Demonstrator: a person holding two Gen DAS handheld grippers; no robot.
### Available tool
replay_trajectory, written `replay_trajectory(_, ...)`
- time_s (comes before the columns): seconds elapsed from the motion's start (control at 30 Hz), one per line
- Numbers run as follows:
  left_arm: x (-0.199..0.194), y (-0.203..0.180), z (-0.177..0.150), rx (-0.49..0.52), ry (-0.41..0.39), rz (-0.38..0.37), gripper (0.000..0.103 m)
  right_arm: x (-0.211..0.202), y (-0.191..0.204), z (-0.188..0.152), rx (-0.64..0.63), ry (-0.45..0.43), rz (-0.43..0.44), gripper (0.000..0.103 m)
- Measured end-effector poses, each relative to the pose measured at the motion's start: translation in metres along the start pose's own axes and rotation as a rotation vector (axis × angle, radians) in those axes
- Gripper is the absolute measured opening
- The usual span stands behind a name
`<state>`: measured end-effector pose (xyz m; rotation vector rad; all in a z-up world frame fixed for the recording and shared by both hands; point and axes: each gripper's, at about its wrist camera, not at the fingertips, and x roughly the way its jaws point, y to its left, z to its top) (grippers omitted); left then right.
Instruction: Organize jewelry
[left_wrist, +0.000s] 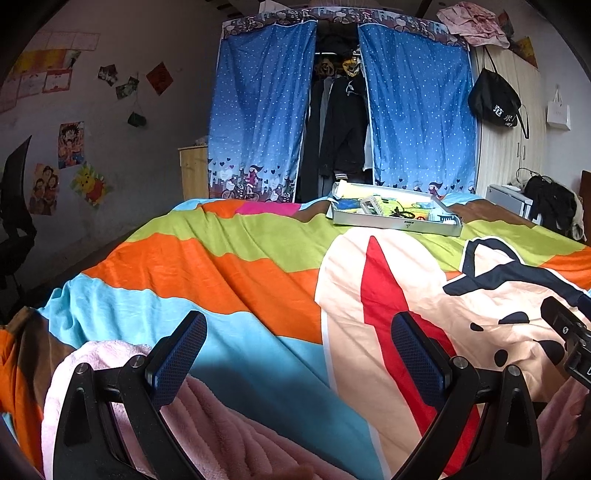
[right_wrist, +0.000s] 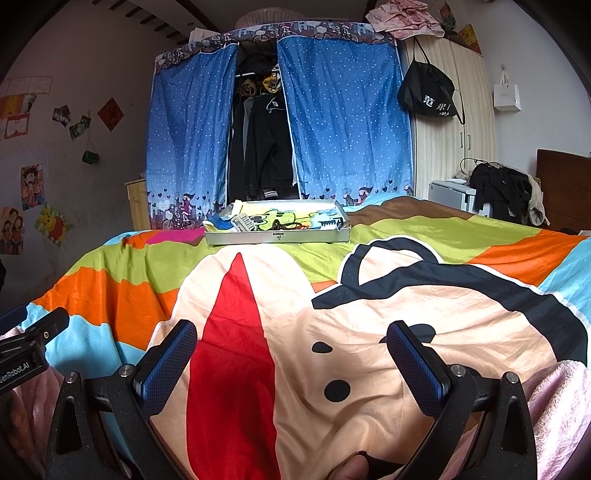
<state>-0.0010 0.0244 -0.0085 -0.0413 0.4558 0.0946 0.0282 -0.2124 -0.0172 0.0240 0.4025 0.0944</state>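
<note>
Bedroom clutter frames the scene, but the working surface is a bed (right_wrist: 122, 280) under a bright cartoon-print cover.

Closest in, the left tool (left_wrist: 299, 354) hangs low over the near end of the cover with its blue-padded fingers spread wide and nothing between them. The right tool (right_wrist: 291, 350) is likewise spread and empty, just beside the left one; each shows at the edge of the other's view. A pink fleece sleeve (left_wrist: 207, 424) lies under the left tool.

Farther out, across the cover and well apart from both tools, sits a shallow metal tray (right_wrist: 277, 238) near the far edge of the bed, its long axis running left to right across the view. Inside it lie a dark beaded string (right_wrist: 286, 223), a small ribbed clear box (right_wrist: 243, 222) and other bits too small to tell. From the right tool the tray lies nearly straight ahead, a little left; from the left tool it lies ahead and off to the right. I judge the right tool the better lined up, though both need a long forward reach.

Beyond the bed hang blue dotted wardrobe curtains (right_wrist: 343, 122). Readable writing: "enRobot.AI" on the left tool's body in the right view, Chinese characters on a hanging black bag (right_wrist: 428, 92), and a small illegible label on the tray's front wall.
</note>
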Motion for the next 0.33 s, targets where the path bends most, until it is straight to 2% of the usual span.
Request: replay_trajectory(0.33, 0.001, 0.0012, 0.0003, -0.015, 0.008, -0.016, 0.098, -0.0055, -0.0018, 0.0003, 0.0, 0.003, 0.006, 0.103)
